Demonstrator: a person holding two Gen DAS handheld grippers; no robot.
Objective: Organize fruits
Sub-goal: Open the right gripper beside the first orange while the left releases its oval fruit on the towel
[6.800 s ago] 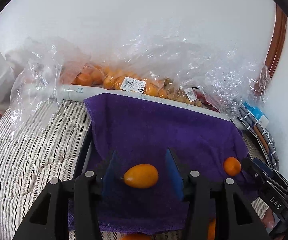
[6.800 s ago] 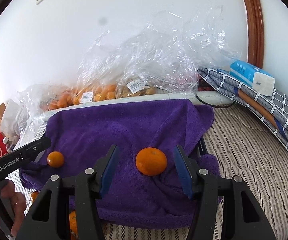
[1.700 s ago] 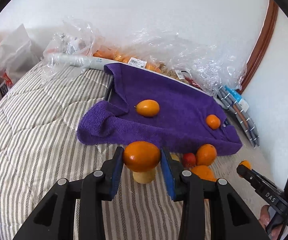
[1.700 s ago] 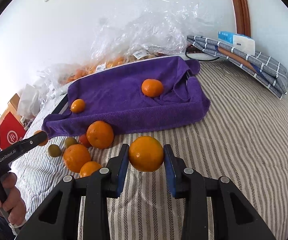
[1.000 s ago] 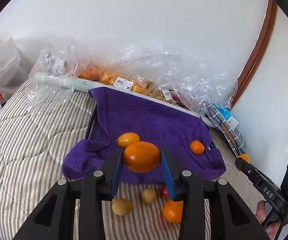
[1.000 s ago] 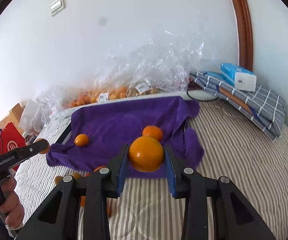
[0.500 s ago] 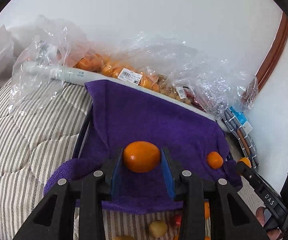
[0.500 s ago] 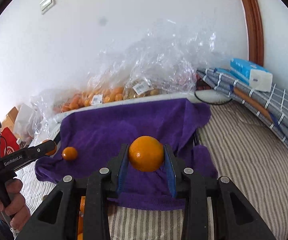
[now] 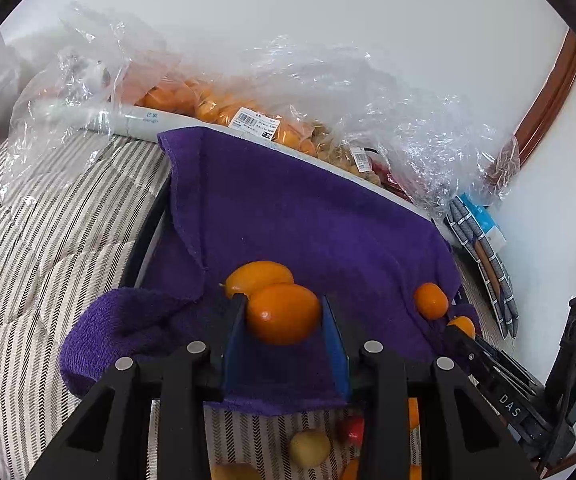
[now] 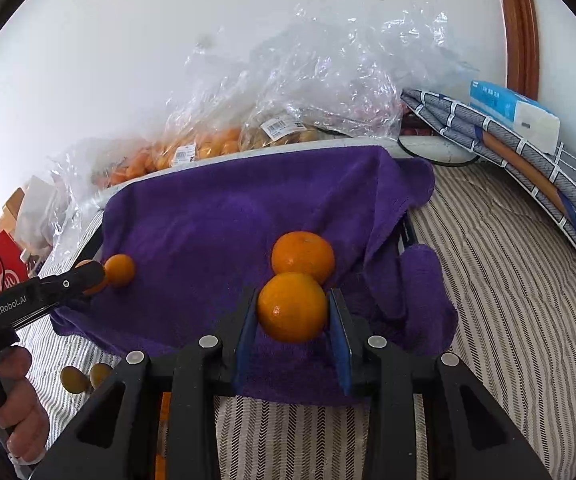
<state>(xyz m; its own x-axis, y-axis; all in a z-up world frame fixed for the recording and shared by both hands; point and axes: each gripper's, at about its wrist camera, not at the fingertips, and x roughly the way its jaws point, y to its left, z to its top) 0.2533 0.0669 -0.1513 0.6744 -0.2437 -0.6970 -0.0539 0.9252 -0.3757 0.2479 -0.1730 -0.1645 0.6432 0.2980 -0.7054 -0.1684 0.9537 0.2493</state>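
My left gripper [image 9: 283,314] is shut on an oval orange fruit [image 9: 284,312], held just above the purple towel [image 9: 288,216], right in front of a similar oval fruit [image 9: 258,276] lying there. My right gripper [image 10: 292,307] is shut on a round orange [image 10: 291,307], held over the purple towel [image 10: 224,216] just in front of another round orange [image 10: 303,255] resting on it. The left gripper also shows in the right wrist view [image 10: 88,276], beside a small orange fruit [image 10: 120,269]. The right gripper's tip shows in the left wrist view [image 9: 461,330].
The towel covers a dark tray [image 9: 148,240] on a striped bed cover [image 10: 507,280]. Clear plastic bags of fruit [image 9: 248,116] lie along the wall. Loose small fruits [image 9: 309,446] lie in front of the towel. Folded cloth with a tissue pack [image 10: 515,114] lies at right.
Both grippers have moved forward and lower over the towel with their fruit still held. Each held fruit is now close in front of the one lying on the towel.
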